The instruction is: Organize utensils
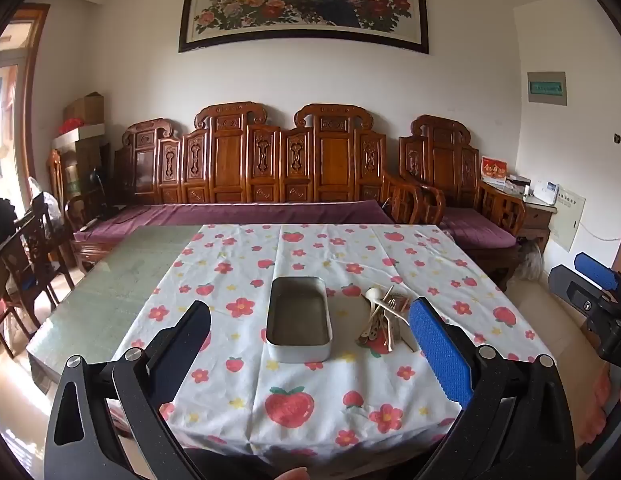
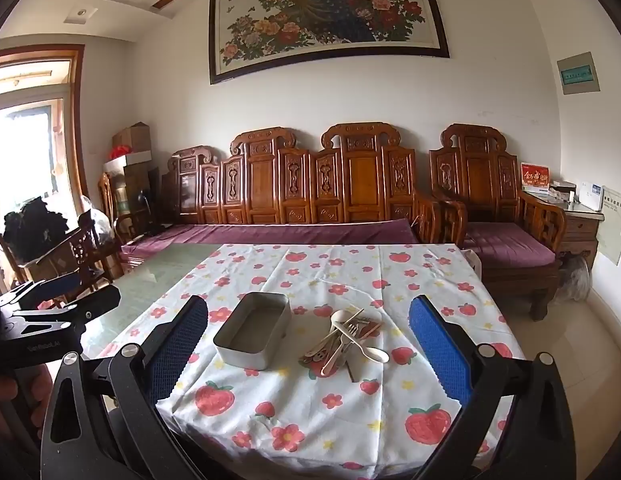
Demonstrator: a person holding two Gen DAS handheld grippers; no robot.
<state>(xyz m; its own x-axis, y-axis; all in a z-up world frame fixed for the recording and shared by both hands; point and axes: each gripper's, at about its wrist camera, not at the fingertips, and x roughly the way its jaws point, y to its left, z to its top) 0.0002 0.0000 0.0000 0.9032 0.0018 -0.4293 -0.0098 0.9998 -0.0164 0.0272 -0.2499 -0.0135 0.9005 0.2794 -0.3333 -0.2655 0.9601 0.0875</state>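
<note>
A: How do our fingers stand?

B: Our left gripper (image 1: pixel 310 344) has its fingers (image 1: pixel 438 356) spread wide, with nothing between them and nothing touched; it hangs above the near part of the counter (image 1: pixel 110 292). Our right gripper (image 2: pixel 308 344) is the same: fingers (image 2: pixel 440 354) wide apart, holding nothing, clear of the cloth.

A: And the things we are to sort?

B: We take the metal tin (image 1: pixel 299 320) as our landmark. It lies open-topped on the flowered tablecloth (image 1: pixel 310 400), and we see nothing inside it. The utensil pile (image 1: pixel 384 320) lies just beside the tin, on its right, apart from its wall. In the right wrist view the pile (image 2: pixel 342 340) shows pale spoons, a fork and thin sticks crossed over one another; one pale spoon (image 2: pixel 374 354) points its bowl away from the tin.

A: Where are our grippers from the tin?

B: The left frames the tin between its fingers, on the near side. In the left wrist view the right gripper (image 1: pixel 594 288) shows well to the right of the tin, beyond the pile. Behind the tin, past the counter's far edge, stands the carved wooden sofa (image 1: pixel 270 160)
</note>
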